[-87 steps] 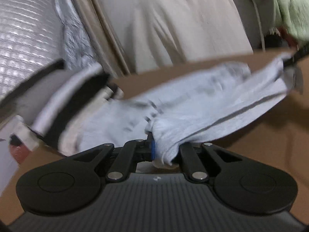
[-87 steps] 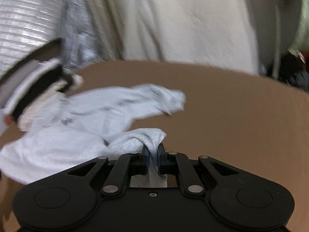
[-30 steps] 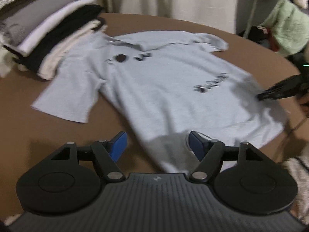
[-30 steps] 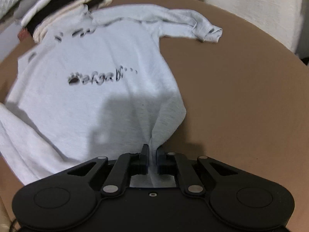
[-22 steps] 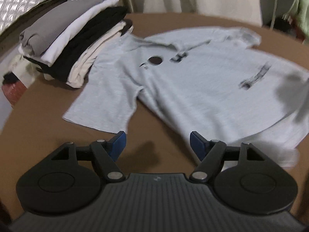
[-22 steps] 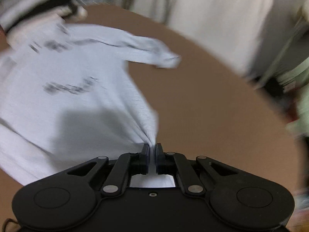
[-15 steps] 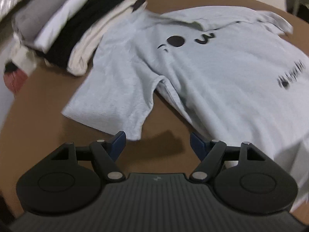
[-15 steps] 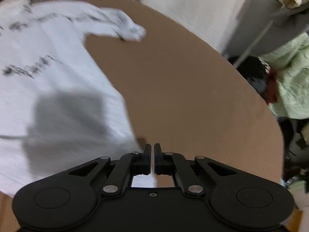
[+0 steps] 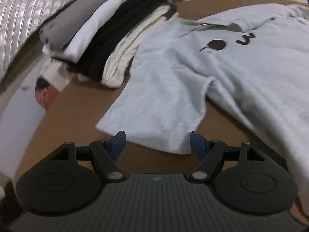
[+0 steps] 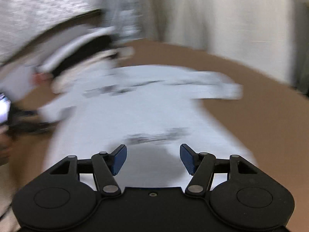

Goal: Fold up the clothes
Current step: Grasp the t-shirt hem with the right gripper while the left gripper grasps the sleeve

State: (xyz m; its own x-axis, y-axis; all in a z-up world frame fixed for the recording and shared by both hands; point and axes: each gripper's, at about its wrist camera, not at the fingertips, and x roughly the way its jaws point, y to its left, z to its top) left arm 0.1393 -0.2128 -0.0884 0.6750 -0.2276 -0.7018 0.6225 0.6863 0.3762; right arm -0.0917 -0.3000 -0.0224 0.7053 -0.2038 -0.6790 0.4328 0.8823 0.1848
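Observation:
A light grey T-shirt (image 9: 222, 73) with black print lies spread flat on the brown table (image 9: 81, 119). My left gripper (image 9: 157, 141) is open, its blue pads either side of the hem of the shirt's near sleeve (image 9: 158, 116). In the blurred right wrist view the same T-shirt (image 10: 139, 108) lies flat, and my right gripper (image 10: 152, 158) is open and empty, low over the shirt's lower part.
A stack of folded clothes (image 9: 108, 36), grey, white, black and cream, stands at the table's far left, touching the shirt's shoulder; it also shows in the right wrist view (image 10: 77, 56). A quilted silver wall (image 9: 25, 15) and pale curtains (image 10: 222, 15) stand behind.
Both grippers let go of the shirt, which now lies flat. The left gripper moved to the near sleeve. The right gripper opened and swung back over the shirt.

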